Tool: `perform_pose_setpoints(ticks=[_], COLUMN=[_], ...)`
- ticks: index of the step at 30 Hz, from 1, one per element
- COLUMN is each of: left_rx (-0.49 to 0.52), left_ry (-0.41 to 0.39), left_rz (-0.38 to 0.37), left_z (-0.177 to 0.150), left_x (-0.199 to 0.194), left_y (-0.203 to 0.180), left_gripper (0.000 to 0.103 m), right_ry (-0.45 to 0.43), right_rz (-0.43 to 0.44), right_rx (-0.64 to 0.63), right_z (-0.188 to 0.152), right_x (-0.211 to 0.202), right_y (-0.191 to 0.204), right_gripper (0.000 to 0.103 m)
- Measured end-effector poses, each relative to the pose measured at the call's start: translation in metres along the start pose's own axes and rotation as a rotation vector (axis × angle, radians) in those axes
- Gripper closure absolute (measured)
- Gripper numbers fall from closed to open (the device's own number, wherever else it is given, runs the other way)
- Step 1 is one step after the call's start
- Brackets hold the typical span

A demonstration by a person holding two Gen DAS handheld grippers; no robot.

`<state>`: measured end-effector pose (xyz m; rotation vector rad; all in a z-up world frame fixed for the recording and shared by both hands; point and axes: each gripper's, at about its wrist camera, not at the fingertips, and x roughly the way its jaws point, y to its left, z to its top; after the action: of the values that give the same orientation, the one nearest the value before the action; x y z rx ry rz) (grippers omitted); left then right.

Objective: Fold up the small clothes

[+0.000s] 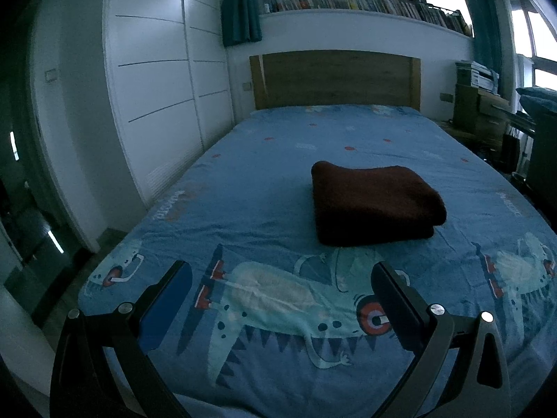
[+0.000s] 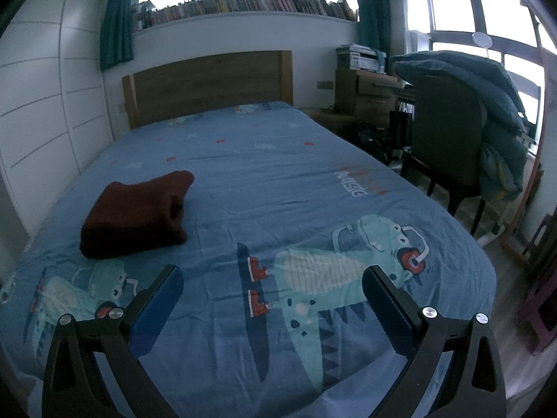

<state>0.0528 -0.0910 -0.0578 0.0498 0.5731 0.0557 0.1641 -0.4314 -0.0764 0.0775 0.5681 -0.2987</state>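
Left wrist view: left hand-held gripper (image 1: 281,278) spread wide, nothing between the fingers, hovering over the foot end of the bed (image 1: 264,181). Folded dark red garment (image 1: 376,203) lies flat on the sheet, ahead and slightly right of the gripper, well apart from it. Sheet is blue with cartoon dinosaur prints (image 1: 278,313); there is printed lettering near the left and right edges, too distorted to read here. Wooden headboard (image 1: 334,78) behind, white wardrobe doors (image 1: 153,69) on the left, row of books (image 1: 365,0) on the sill under the window, teal curtains (image 1: 240,3).

Right wrist view: right hand-held gripper (image 2: 272,278) also wide open and empty, above the sheet. Garment (image 2: 135,214) sits ahead-left, not touching the gripper. White lettering on the sheet (image 2: 351,184) appears upside down; not legible with confidence. To the right of the bed, a dark chair (image 2: 449,139) draped with blue bedding (image 2: 480,80), and wooden drawers (image 2: 365,94) with a printer-like box on top.
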Motion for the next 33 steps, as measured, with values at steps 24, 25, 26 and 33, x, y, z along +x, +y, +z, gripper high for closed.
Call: perform_pose_setpoints(ticks=[24, 25, 26, 33], left_rx=[-0.006, -0.005, -0.004, -0.005], left_ry=[0.010, 0.010, 0.010, 0.011], left_rz=[-0.012, -0.012, -0.013, -0.020], left_z=[-0.0021, -0.0020, -0.0024, -0.0047], left_x=[0.0011, 0.0014, 0.0014, 0.0022], left_y=[-0.0045, -0.0041, -0.0047, -0.0075], left_gripper=[0.001, 0.001, 0.001, 0.001], right_ry=[0.007, 0.007, 0.007, 0.007], right_rz=[0.005, 0.005, 0.006, 0.006], right_rx=[-0.013, -0.013, -0.014, -0.015], right_z=[-0.0024, -0.0024, -0.0021, -0.0020], right_x=[0.0021, 0.0020, 0.0022, 0.0024], right_y=[0.0008, 0.0007, 0.0014, 0.0015], right_gripper=[0.000, 0.000, 0.000, 0.000])
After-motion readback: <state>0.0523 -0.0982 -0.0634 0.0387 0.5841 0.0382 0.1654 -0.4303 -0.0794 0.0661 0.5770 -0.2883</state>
